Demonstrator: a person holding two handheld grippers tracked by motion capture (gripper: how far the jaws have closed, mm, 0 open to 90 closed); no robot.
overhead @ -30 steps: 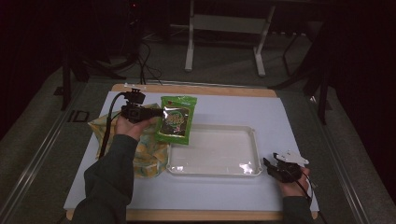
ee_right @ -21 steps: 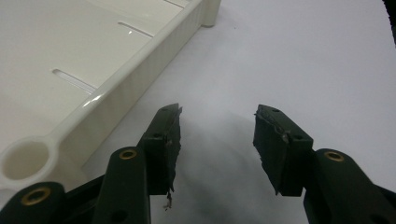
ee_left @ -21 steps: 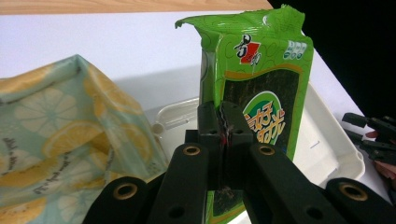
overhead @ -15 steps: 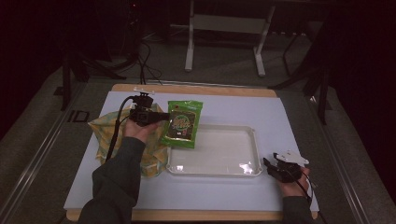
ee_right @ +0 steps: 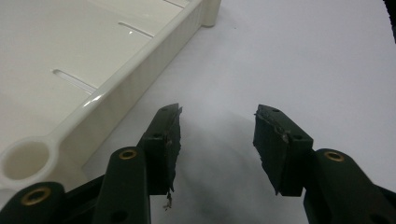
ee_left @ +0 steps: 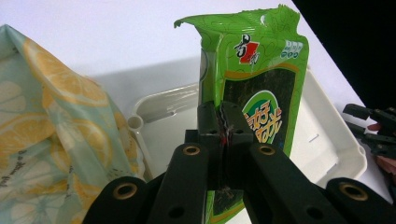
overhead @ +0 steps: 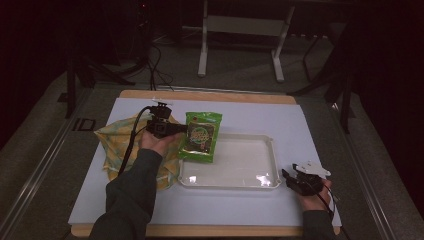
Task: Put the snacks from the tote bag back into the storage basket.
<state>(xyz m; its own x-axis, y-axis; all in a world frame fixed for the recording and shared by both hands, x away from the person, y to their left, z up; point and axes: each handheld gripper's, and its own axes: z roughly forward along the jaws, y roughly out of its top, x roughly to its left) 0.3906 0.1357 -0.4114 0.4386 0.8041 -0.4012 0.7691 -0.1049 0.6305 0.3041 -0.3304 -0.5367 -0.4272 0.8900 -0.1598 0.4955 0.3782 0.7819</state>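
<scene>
A green snack packet hangs over the left end of the white tray, and my left gripper is shut on its edge. In the left gripper view the packet stands upright between the closed jaws of that gripper, with the tray behind it. My right gripper rests on the table just right of the tray's near right corner. Its jaws stand open with nothing between them, beside the tray's rim.
A yellow cloth bag printed with lemon slices lies on the white table mat left of the tray, under my left forearm; it is also in the left gripper view. The mat's front wooden edge runs along the bottom.
My left gripper has carried the green packet to the right, from beside the bag to over the tray's left end. The right gripper has stayed put.
</scene>
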